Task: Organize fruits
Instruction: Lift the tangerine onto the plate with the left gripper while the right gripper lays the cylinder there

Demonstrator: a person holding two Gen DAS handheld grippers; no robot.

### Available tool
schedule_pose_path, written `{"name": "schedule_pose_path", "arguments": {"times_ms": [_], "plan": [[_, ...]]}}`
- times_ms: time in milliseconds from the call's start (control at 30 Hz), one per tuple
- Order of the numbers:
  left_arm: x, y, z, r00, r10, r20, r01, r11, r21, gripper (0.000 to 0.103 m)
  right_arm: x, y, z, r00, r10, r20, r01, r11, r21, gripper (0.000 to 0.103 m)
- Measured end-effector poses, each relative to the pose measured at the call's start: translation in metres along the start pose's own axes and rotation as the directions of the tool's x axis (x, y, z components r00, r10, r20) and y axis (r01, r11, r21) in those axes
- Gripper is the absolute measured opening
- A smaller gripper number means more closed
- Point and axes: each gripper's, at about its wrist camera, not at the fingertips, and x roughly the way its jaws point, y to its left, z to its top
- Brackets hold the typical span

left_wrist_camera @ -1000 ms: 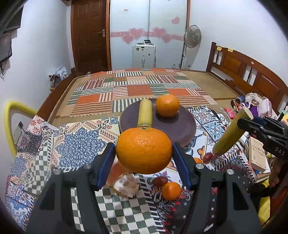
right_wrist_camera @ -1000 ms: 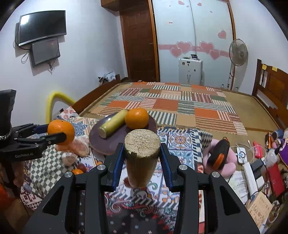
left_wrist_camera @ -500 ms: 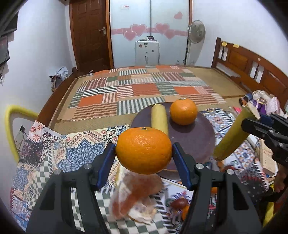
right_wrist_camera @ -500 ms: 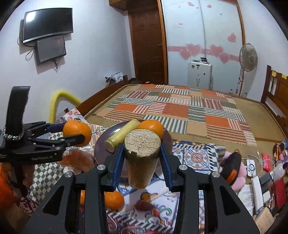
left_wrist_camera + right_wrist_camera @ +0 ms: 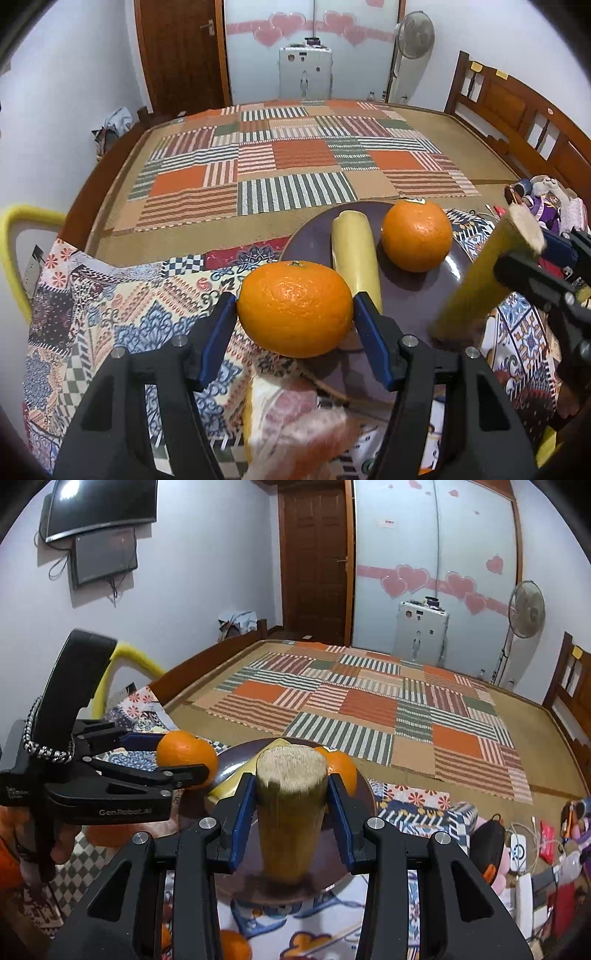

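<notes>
My left gripper point(image 5: 295, 314) is shut on an orange point(image 5: 294, 308), held just above the near left rim of the dark purple plate point(image 5: 413, 295). The plate holds a yellow cane piece point(image 5: 354, 254) and another orange point(image 5: 416, 236). My right gripper point(image 5: 291, 797) is shut on a second yellow cane piece point(image 5: 290, 812), whose lower end touches or nearly touches the plate point(image 5: 240, 760). The left gripper's orange also shows in the right wrist view point(image 5: 186, 753). The right gripper's cane also shows in the left wrist view point(image 5: 480, 284).
A plastic bag with peeled fruit point(image 5: 295, 421) lies on the patterned cloth point(image 5: 110, 317) under the left gripper. A small orange point(image 5: 232, 945) lies near the front. Clutter of chargers and toys point(image 5: 524, 849) fills the right side. A yellow chair back point(image 5: 14, 236) stands at the left.
Both grippers have moved forward to the plate. The orange now hangs at the plate's rim and the cane's lower end has come down onto the plate.
</notes>
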Motion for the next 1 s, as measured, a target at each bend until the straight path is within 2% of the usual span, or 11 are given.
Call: {"name": "schedule_pose_path", "arguments": {"times_ms": [267,367,500,667,1000], "plan": [[0.016,-0.006,0.006,1.0,-0.013,-0.022,0.013,1.0,0.016,0.064,0.016,-0.002,0.009,1.0,0.023,-0.018,-0.023,1.0,0.005,0.036],[0.019,-0.014,0.003,0.999,-0.014,-0.035,0.016,0.998,0.059,0.064,0.02,-0.002,0.014,0.999,0.038,-0.024,-0.038,0.999,0.012,0.036],[0.019,-0.025,0.0,0.999,0.02,-0.034,-0.016,0.993,0.118,0.064,0.03,-0.001,0.02,0.998,0.053,-0.044,-0.052,0.999,0.015,0.036],[0.02,-0.021,0.001,0.999,0.004,-0.048,0.001,0.994,0.105,0.064,0.049,0.007,0.027,0.995,0.035,-0.093,-0.037,0.999,-0.021,0.036],[0.015,-0.017,-0.003,0.999,-0.019,-0.049,0.024,0.994,0.107,0.066,0.058,0.012,0.027,0.992,0.028,-0.126,-0.032,0.999,-0.032,0.036]]}}
